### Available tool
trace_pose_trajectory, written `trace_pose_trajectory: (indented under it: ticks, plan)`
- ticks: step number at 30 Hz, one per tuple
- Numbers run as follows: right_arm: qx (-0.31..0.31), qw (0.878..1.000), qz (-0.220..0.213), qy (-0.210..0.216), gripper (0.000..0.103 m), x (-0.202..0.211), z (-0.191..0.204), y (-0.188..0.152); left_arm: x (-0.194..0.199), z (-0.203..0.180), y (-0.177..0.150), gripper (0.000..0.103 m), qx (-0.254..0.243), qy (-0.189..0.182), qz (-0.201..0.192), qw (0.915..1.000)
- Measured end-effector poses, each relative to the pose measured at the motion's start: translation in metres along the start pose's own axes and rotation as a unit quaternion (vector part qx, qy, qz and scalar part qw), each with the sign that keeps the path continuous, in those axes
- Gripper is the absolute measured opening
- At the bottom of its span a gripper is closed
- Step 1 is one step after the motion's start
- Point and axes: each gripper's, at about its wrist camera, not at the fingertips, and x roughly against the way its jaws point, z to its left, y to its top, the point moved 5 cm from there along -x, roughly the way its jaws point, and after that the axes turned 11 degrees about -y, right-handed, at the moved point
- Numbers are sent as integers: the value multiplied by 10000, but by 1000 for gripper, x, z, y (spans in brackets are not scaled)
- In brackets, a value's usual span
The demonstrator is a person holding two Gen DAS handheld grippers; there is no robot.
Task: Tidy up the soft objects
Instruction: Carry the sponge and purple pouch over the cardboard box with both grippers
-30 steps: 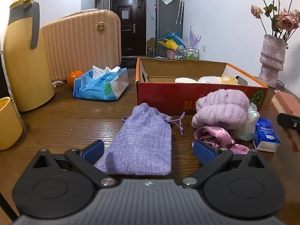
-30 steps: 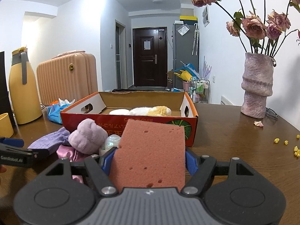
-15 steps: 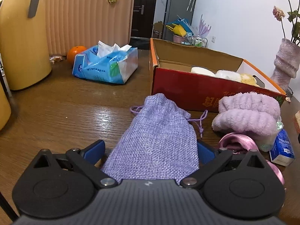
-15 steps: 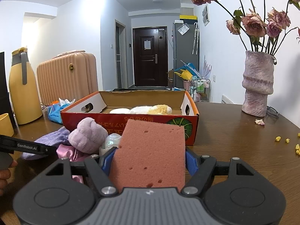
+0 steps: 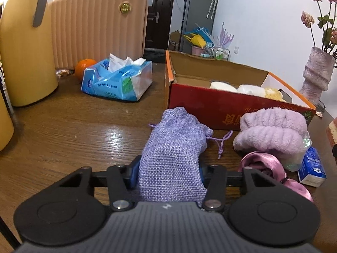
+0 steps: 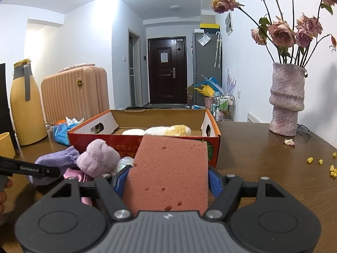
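Note:
A purple woven drawstring pouch [image 5: 174, 139] lies on the wooden table in front of the red cardboard box [image 5: 210, 103]. My left gripper [image 5: 167, 172] straddles its near end; the jaws are closing and the blue pads press the cloth, bunching it. To its right are a fluffy lilac towel roll [image 5: 271, 130] and a pink satin piece [image 5: 263, 164]. My right gripper [image 6: 167, 181] is shut on a pink sponge [image 6: 170, 168], held upright before the box [image 6: 126, 145]. White and yellow soft items lie inside the box.
A yellow thermos [image 5: 23, 52], an orange [image 5: 84, 69], a blue tissue pack [image 5: 118, 82] and a ribbed suitcase [image 5: 96, 25] stand at the left. A small blue packet [image 5: 311, 168] lies by the towel. A vase of flowers [image 6: 287, 101] and yellow crumbs [image 6: 320, 162] are on the right.
My left gripper slid forward over the pouch and its wide-open jaws came together on it, bunching the cloth. The right gripper and sponge stayed put.

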Motion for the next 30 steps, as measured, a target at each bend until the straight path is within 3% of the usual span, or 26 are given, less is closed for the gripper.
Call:
trace_pose_trajectory:
  ticks: [19,30]
  plan:
    - [-176,9986,-503,-58,72,8,-2,17,55,-17,15,48,-75,264,-1147,9930]
    - [-76,9952,-974,-16,72,8,18,42,65,-36,26,48,-65,179,-1488,9887]
